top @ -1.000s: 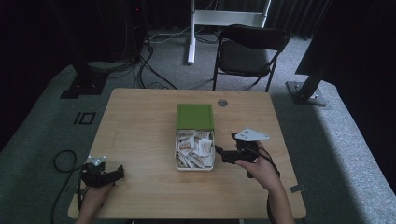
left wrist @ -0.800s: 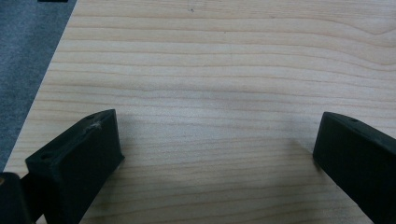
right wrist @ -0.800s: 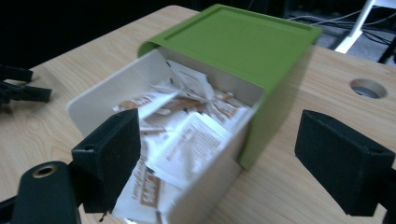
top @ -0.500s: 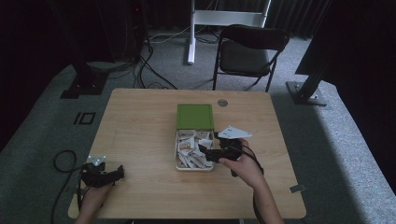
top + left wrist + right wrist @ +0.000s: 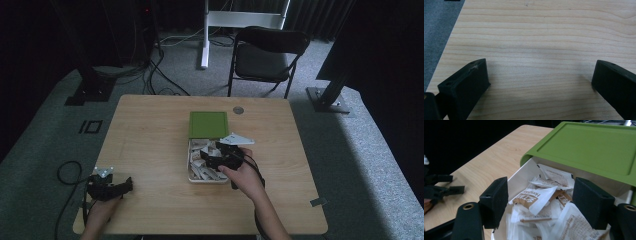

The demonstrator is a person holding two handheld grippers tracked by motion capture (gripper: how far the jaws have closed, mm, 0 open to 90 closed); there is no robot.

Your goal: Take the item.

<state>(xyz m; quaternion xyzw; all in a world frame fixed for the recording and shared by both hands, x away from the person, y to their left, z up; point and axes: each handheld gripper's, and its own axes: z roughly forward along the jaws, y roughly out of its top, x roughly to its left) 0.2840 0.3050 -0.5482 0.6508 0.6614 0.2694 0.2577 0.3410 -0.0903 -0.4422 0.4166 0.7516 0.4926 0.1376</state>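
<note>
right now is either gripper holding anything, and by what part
Nothing is held. The right gripper has been closing its jaws over the packets in the white box, but the pads do not press on any. The left gripper is open over bare table.

Right gripper (image 5: 212, 156) jaws just closing, still apart; left gripper (image 5: 126, 185) gaping.

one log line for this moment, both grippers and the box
right gripper: jaws just closing over sachets, none gripped | left gripper: open, on table | box: green lid slid back
</note>
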